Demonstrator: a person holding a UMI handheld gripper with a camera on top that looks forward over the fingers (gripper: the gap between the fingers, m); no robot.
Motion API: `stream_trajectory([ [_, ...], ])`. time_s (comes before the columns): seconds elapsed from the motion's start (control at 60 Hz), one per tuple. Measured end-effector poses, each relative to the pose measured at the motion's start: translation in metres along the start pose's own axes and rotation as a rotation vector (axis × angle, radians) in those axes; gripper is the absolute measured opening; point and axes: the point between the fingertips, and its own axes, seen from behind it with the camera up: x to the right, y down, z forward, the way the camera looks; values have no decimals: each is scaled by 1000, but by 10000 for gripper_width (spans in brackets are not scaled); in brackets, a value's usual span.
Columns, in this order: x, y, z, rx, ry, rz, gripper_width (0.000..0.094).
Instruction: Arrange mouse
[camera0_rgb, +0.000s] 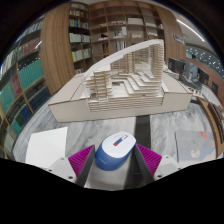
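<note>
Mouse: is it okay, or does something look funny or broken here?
Nothing looks broken or spilled. The mouse, white and blue, sits between the gripper fingers, whose pink pads are close at both sides. Beyond it, a wooden building model stands upright on the marble table, with bookshelves behind.

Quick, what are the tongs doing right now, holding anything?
Tongs: closed on the blue and white mouse, both pads pressing its sides.
</note>
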Motion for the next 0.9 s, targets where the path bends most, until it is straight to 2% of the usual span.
stream_trajectory([
  [0.133, -1, 4, 0, -41, 20, 9, 838],
  [0.283, -4, -1, 1, -47, 30, 94, 832],
  [0.55, 5, -18, 28, -22, 132, 42, 819],
  [0.583, 6, -18, 30, -22, 135, 48, 792],
  [0.6, 7, -21, 31, -12, 143, 56, 830],
  [0.617, 10, -20, 30, -15, 152, 58, 770],
  [0.633, 12, -19, 30, -17, 161, 63, 671],
  [0.667, 14, -19, 30, -13, 164, 69, 623],
  [0.717, 16, -19, 28, 0, 154, 69, 593],
  [0.8, 17, -19, 27, 5, 137, 50, 481],
  [0.9, 7, -20, 13, -2, 61, 6, 433],
])
